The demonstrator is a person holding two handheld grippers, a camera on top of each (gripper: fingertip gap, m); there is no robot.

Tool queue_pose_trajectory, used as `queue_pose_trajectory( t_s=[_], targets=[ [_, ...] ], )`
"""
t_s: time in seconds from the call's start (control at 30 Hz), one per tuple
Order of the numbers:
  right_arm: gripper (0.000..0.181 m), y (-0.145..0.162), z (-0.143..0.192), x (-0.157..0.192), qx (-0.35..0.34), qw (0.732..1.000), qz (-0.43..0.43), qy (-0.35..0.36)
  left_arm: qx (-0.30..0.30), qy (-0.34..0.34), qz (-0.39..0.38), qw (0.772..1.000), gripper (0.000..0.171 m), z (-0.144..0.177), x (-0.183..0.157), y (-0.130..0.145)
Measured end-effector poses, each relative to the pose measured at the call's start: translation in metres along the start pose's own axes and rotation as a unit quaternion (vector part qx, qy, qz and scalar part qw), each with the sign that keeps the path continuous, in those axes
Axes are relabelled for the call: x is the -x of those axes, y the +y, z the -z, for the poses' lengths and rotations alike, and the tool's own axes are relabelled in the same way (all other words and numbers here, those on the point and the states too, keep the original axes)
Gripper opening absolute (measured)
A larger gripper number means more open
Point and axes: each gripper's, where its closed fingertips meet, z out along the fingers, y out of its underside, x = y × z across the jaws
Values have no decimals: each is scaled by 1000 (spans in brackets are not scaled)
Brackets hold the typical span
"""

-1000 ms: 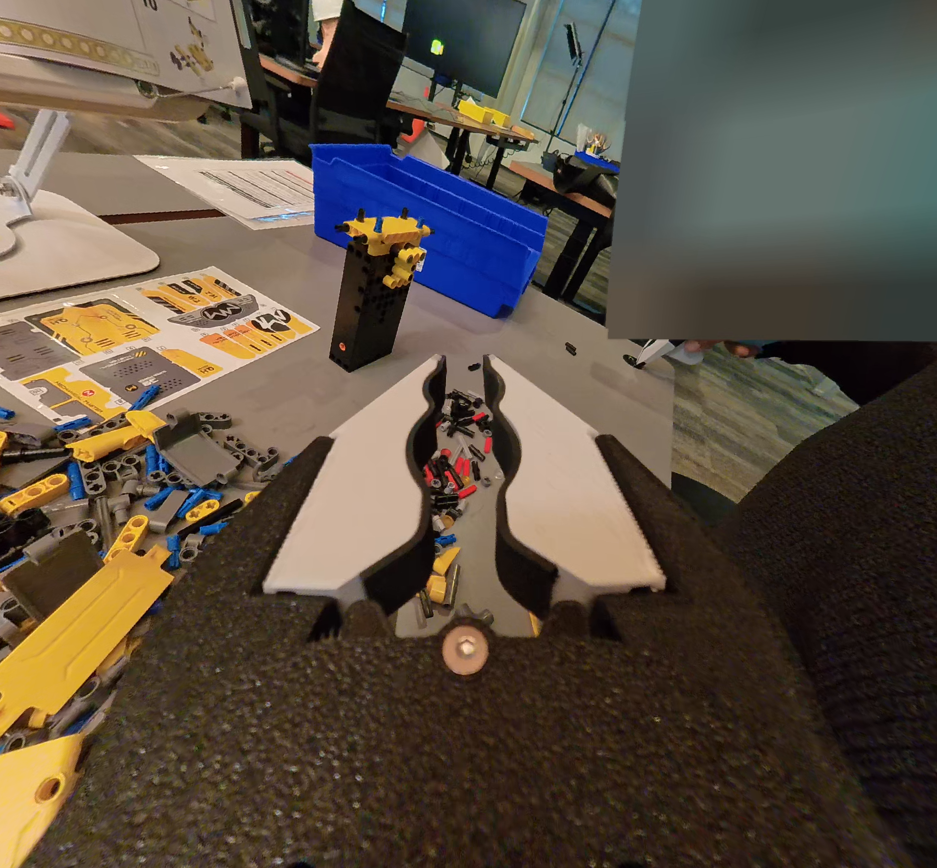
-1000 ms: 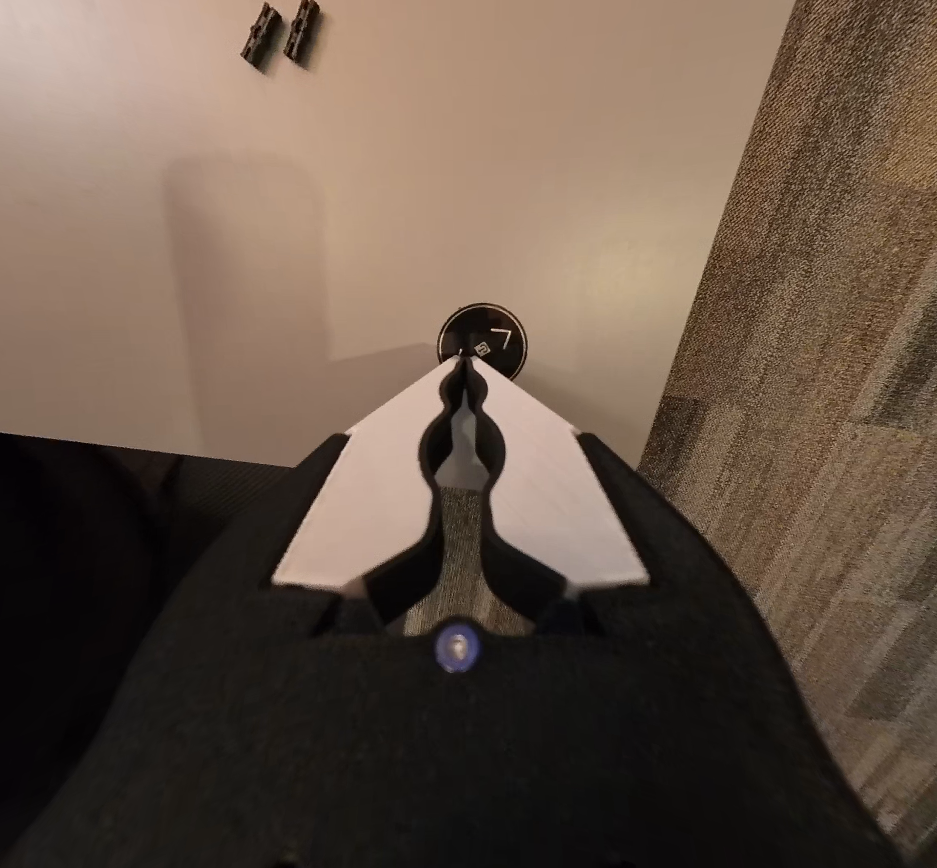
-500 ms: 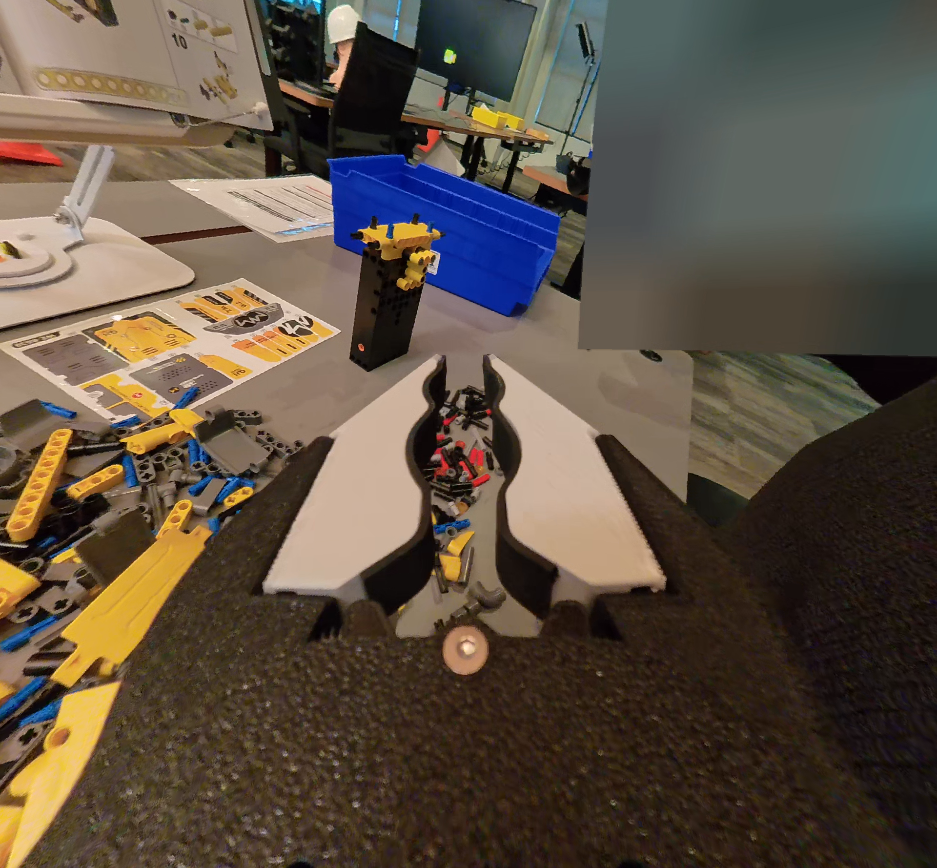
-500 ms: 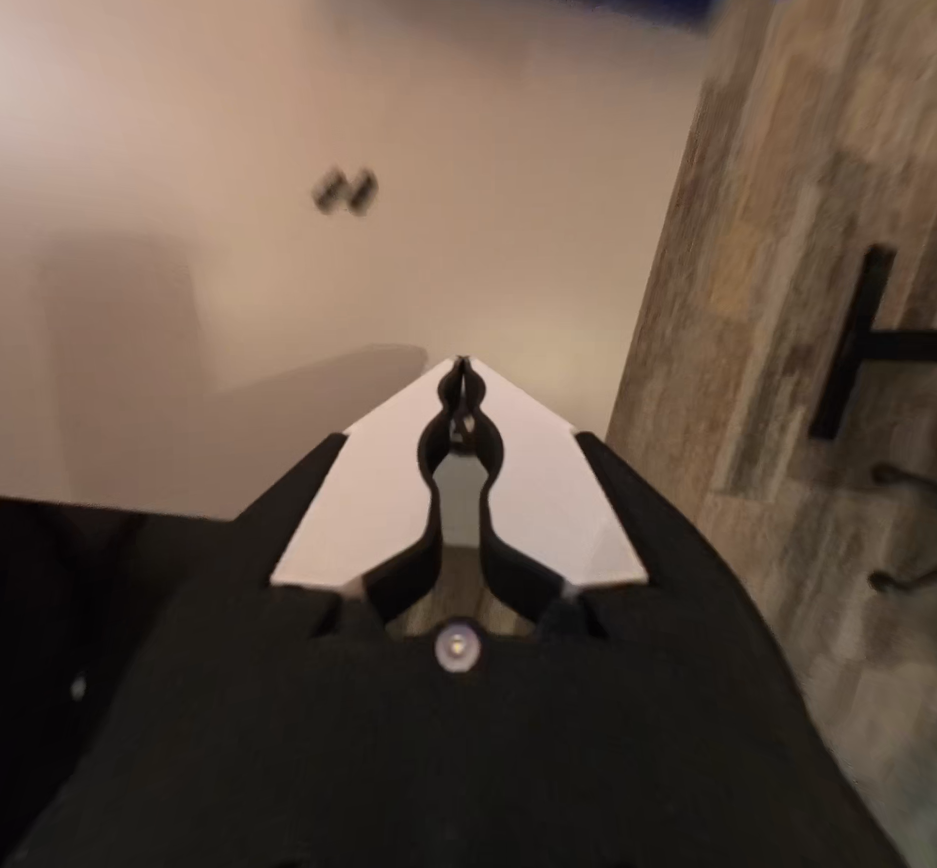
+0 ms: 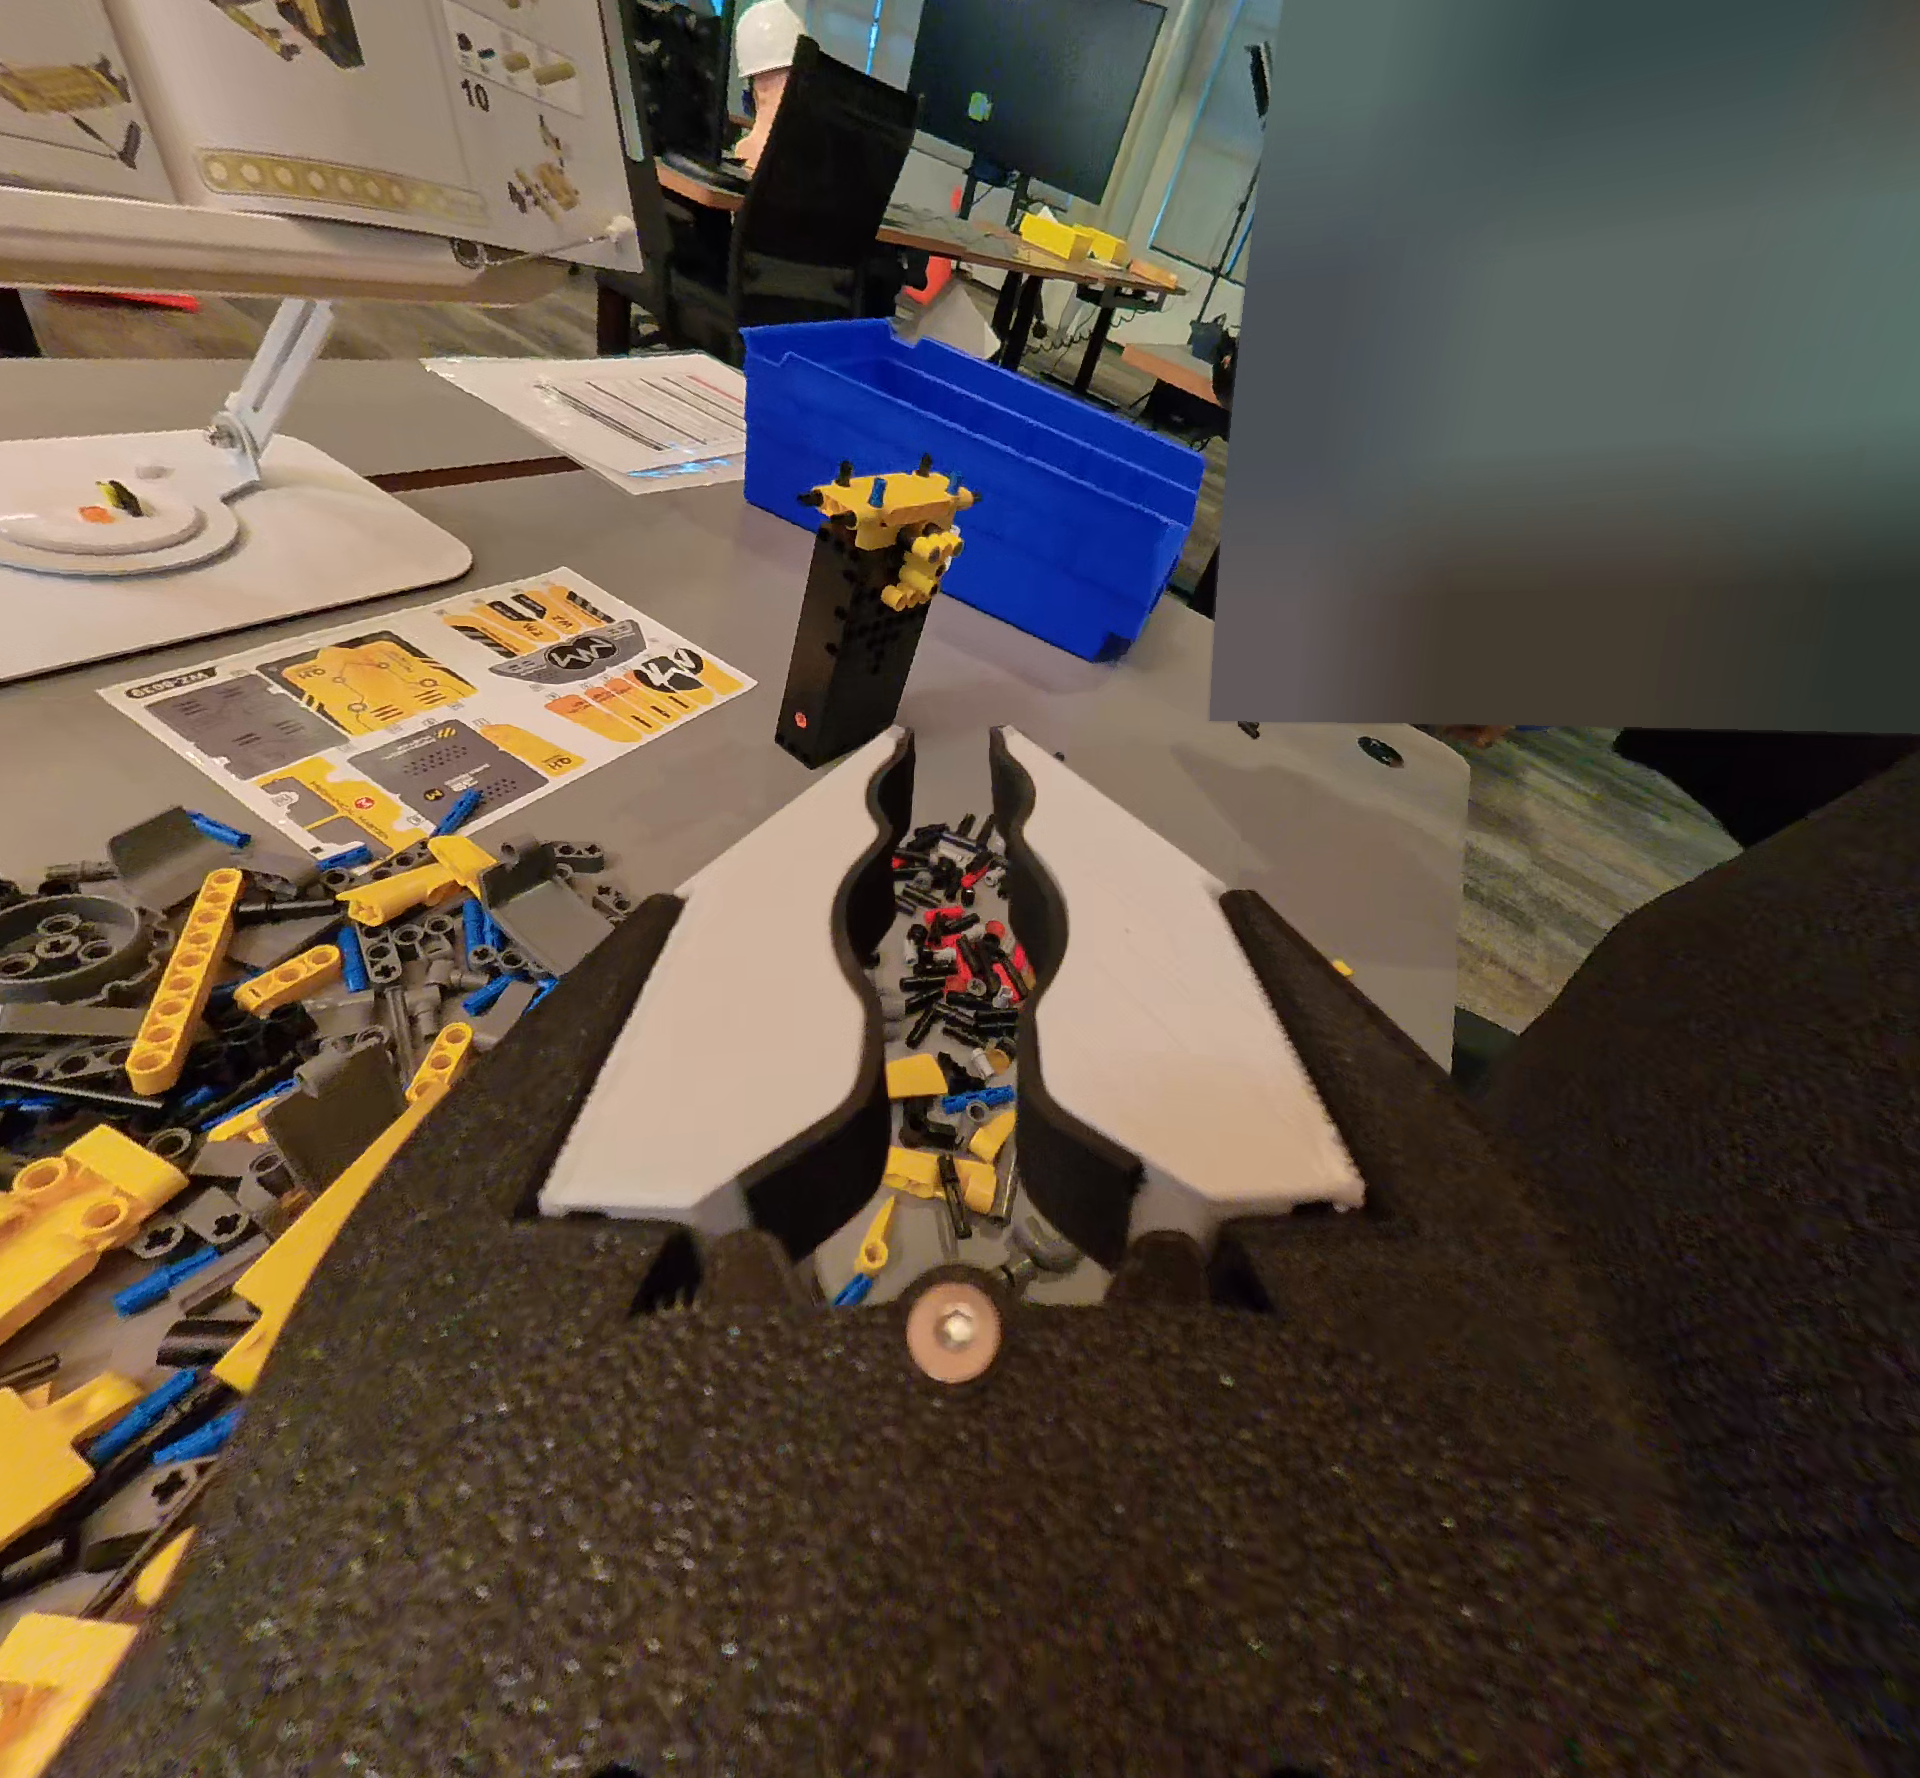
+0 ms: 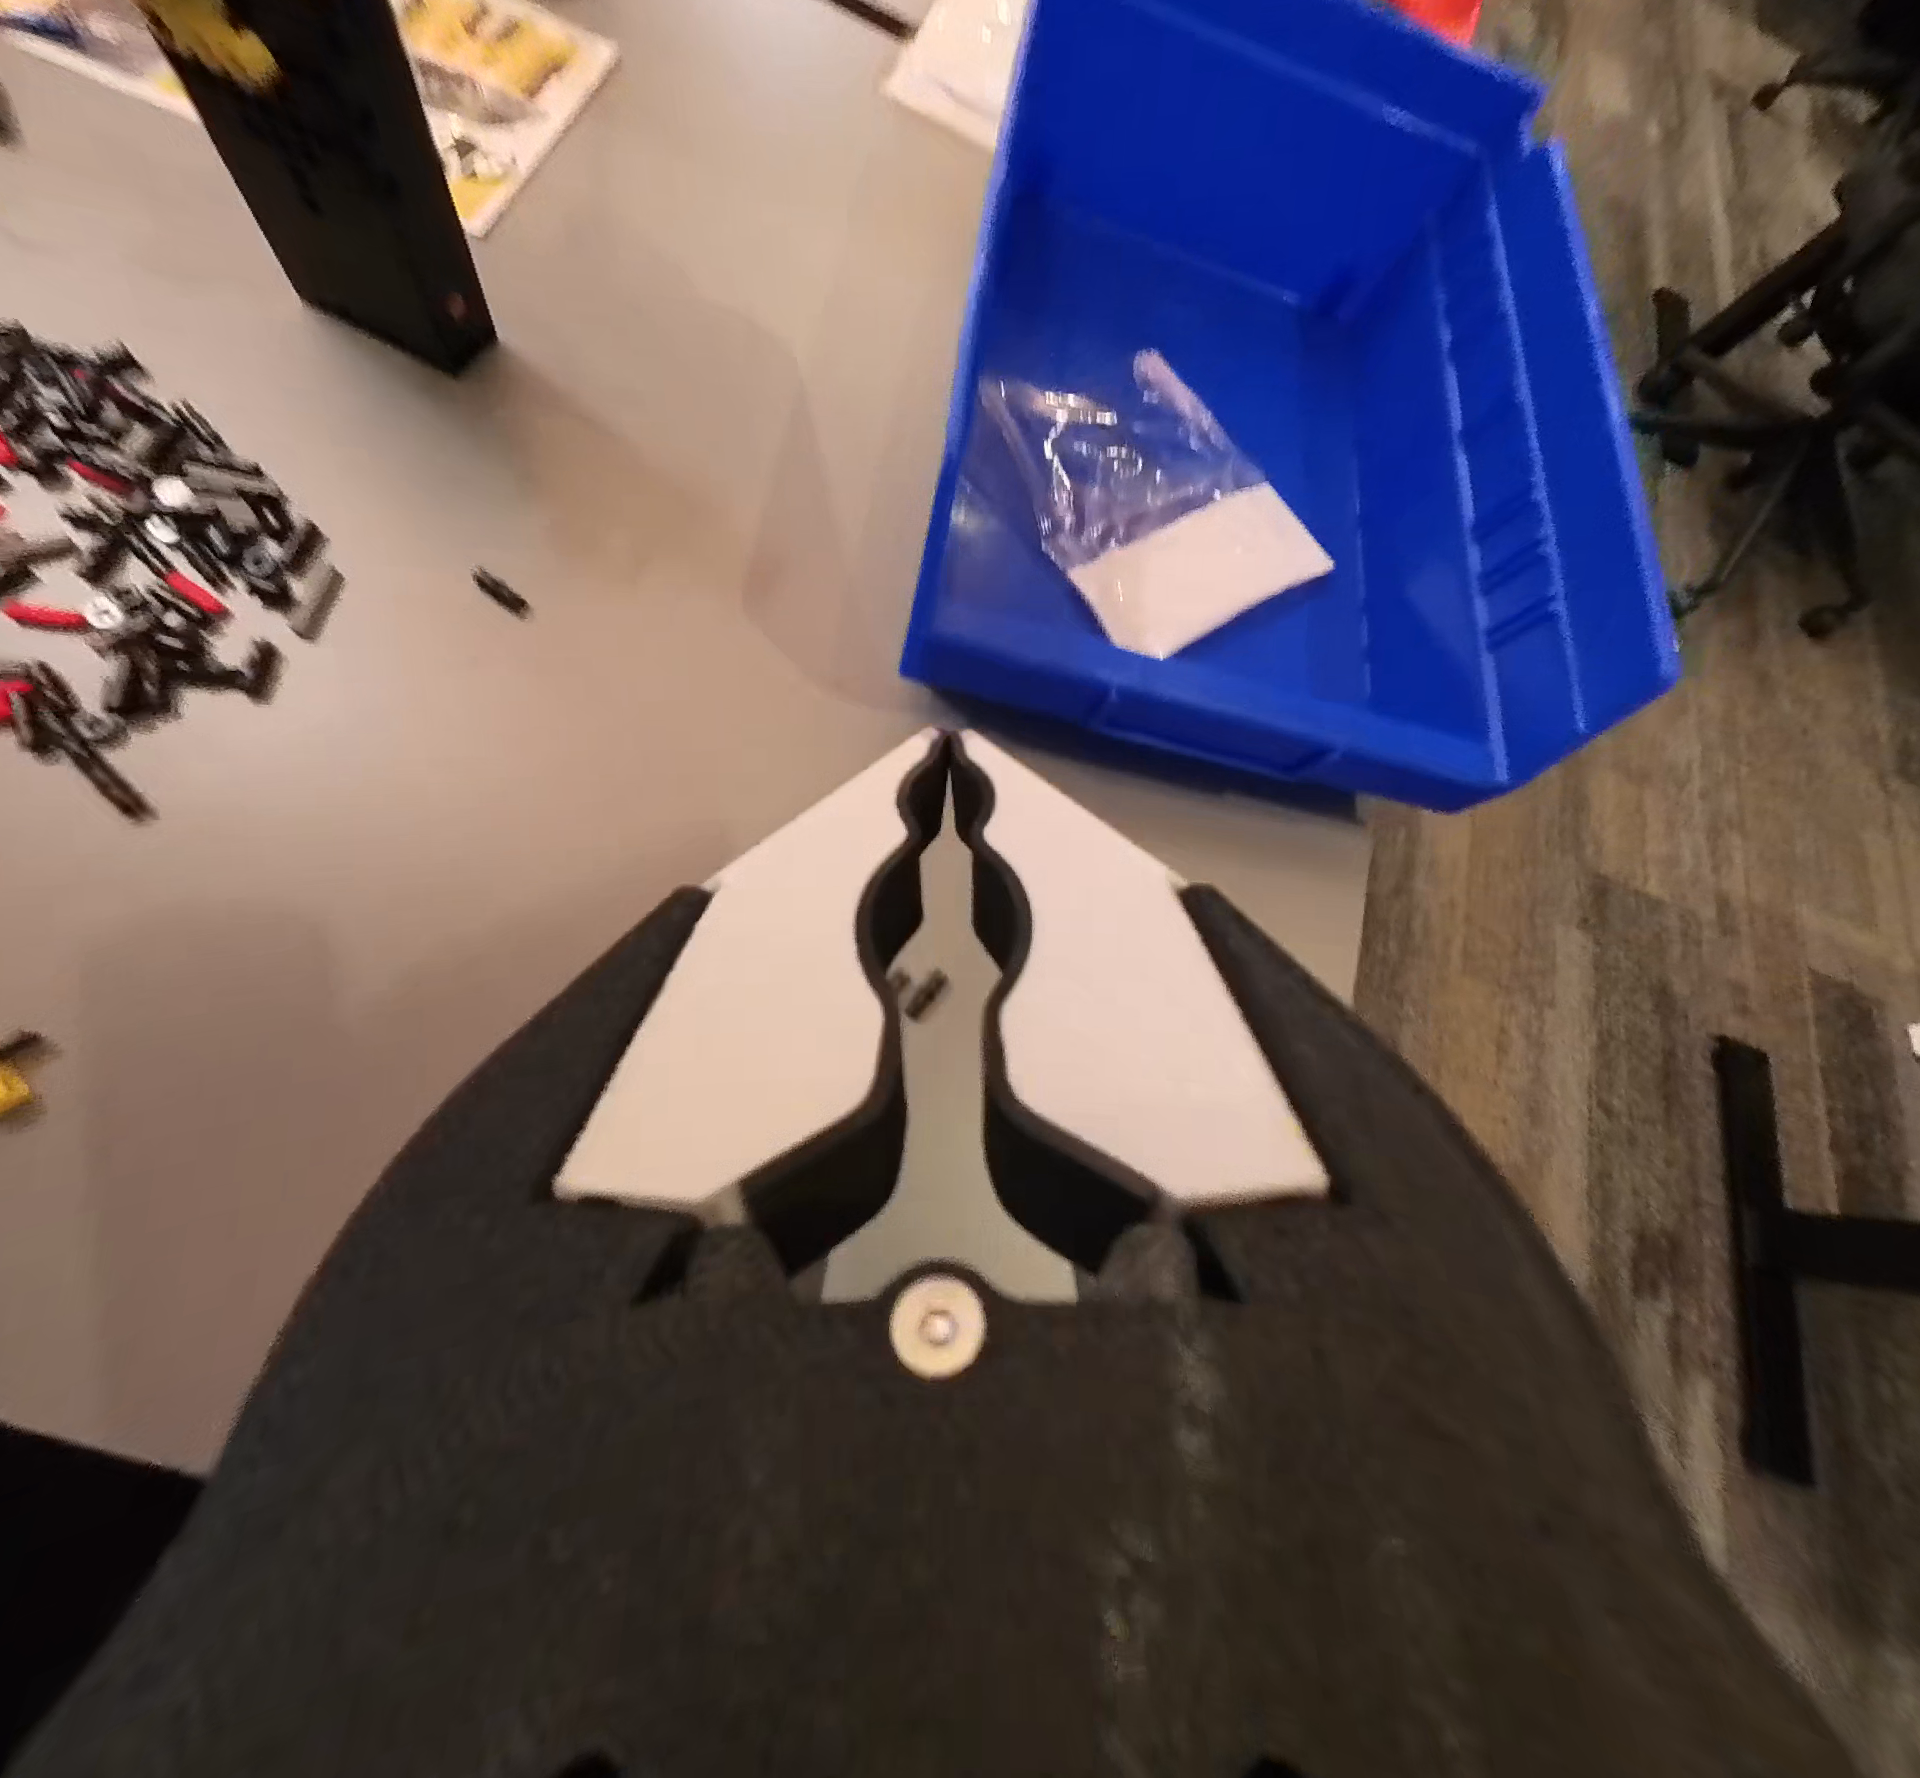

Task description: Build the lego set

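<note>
My left gripper (image 5: 951, 741) is open by a narrow gap and empty. It hovers over a heap of small black and red pins (image 5: 961, 949) on the grey table (image 5: 644, 772). A black block tower with a yellow top (image 5: 857, 627) stands upright just beyond its tips. My right gripper (image 6: 948, 743) is shut with nothing visible between its tips. It is above the table near the front wall of a blue bin (image 6: 1538, 440). The tower (image 6: 332, 170) and the pin heap (image 6: 135, 533) lie to its left. Two black pins (image 6: 920, 990) lie on the table under its jaws.
A clear plastic bag (image 6: 1153, 502) lies in the bin, which also shows in the left wrist view (image 5: 966, 481). Yellow, grey and blue pieces (image 5: 208, 1001) are heaped at left. A sticker sheet (image 5: 436, 689) and a booklet on a white stand (image 5: 312, 35) are behind. One loose pin (image 6: 501, 590). Spacing between my two grippers at the tips: around 35 cm. My left tips are roughly 20 cm from the tower (image 6: 332, 170).
The right gripper has swung up and forward from the table's near edge, so the bin, tower and pins now show; it stays shut. The left gripper has shifted slightly, still open.
</note>
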Motion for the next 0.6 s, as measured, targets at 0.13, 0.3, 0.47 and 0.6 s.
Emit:
queue_pose_trajectory(
  t_s=[0.13, 0.3, 0.47, 0.6],
  targets=[
    [0, -23, 14, 6, -112, 993, -25, 21, -3, 5, 2, 1000, 14, 4, -5, 6],
    [0, -16, 47, 1, -225, 964, -17, 142, -41, 17, 9, 999, 14, 26, -10, 13],
    [0, -51, 52, 46, -319, 942, -8, 108, -121, 6, 35, 992, 14, 39, 2, -2],
    [0, -124, 52, 94, -441, 897, -14, 11, -106, -6, 76, 991, 12, 29, 12, -6]
  ],
)
